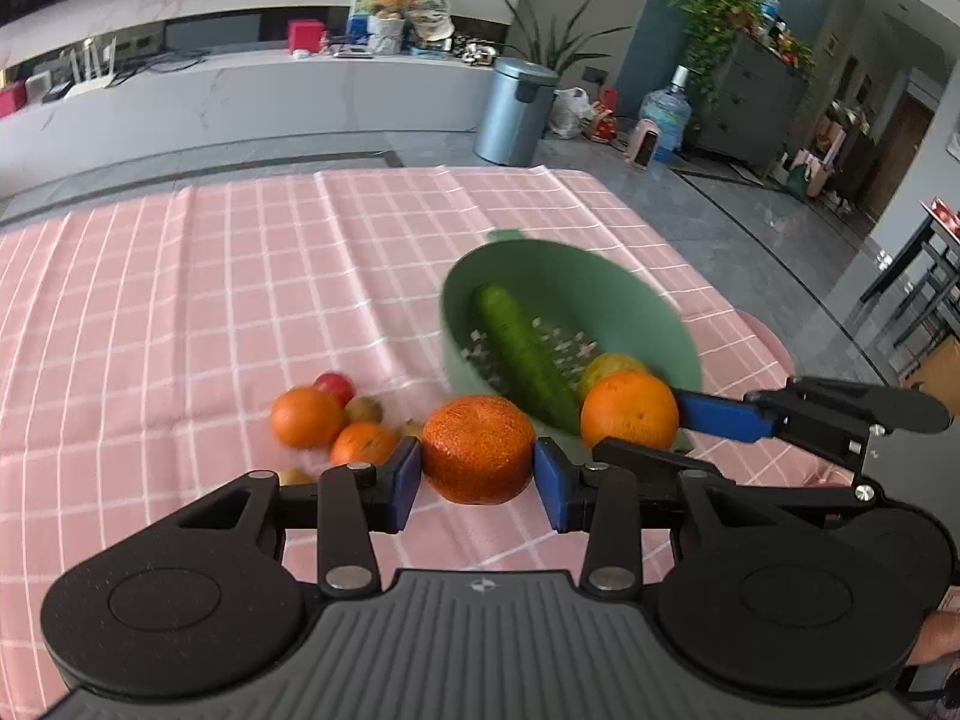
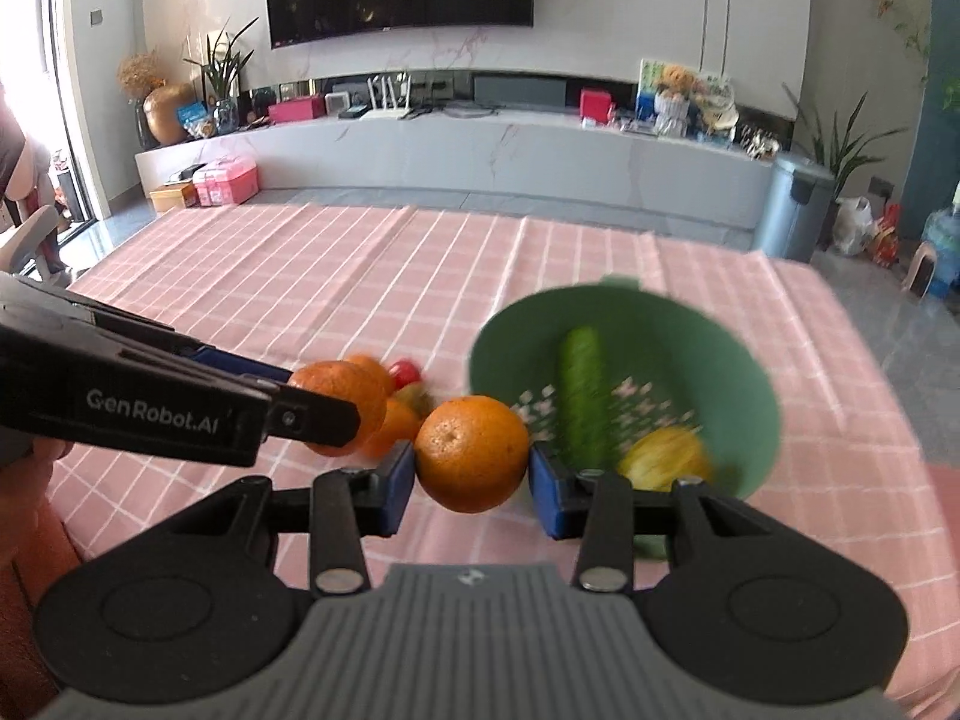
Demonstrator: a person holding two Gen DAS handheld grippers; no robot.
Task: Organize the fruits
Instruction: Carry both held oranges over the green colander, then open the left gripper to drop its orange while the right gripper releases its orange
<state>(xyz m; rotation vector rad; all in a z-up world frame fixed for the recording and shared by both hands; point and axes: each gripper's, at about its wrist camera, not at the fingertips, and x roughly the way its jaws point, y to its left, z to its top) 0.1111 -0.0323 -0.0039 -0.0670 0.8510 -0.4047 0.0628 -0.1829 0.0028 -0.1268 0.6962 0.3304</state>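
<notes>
My left gripper (image 1: 477, 468) is shut on a rough-skinned orange (image 1: 477, 449) and holds it just left of the green bowl (image 1: 600, 276). My right gripper (image 2: 471, 471) is shut on a smooth orange (image 2: 471, 453), also seen in the left wrist view (image 1: 629, 410) at the bowl's near rim. The bowl (image 2: 738, 360) holds a cucumber (image 1: 528, 357) and a yellow fruit (image 2: 663, 457). Several loose fruits lie on the cloth to the left: an orange (image 1: 306, 417), another orange (image 1: 363, 444), a red fruit (image 1: 335, 387) and a small greenish one (image 1: 363, 410).
The table wears a pink checked cloth (image 1: 210, 276). Its right edge (image 1: 774, 348) drops to a grey floor. A grey bin (image 1: 516, 111) and a long white cabinet (image 2: 480, 156) stand beyond the table's far edge.
</notes>
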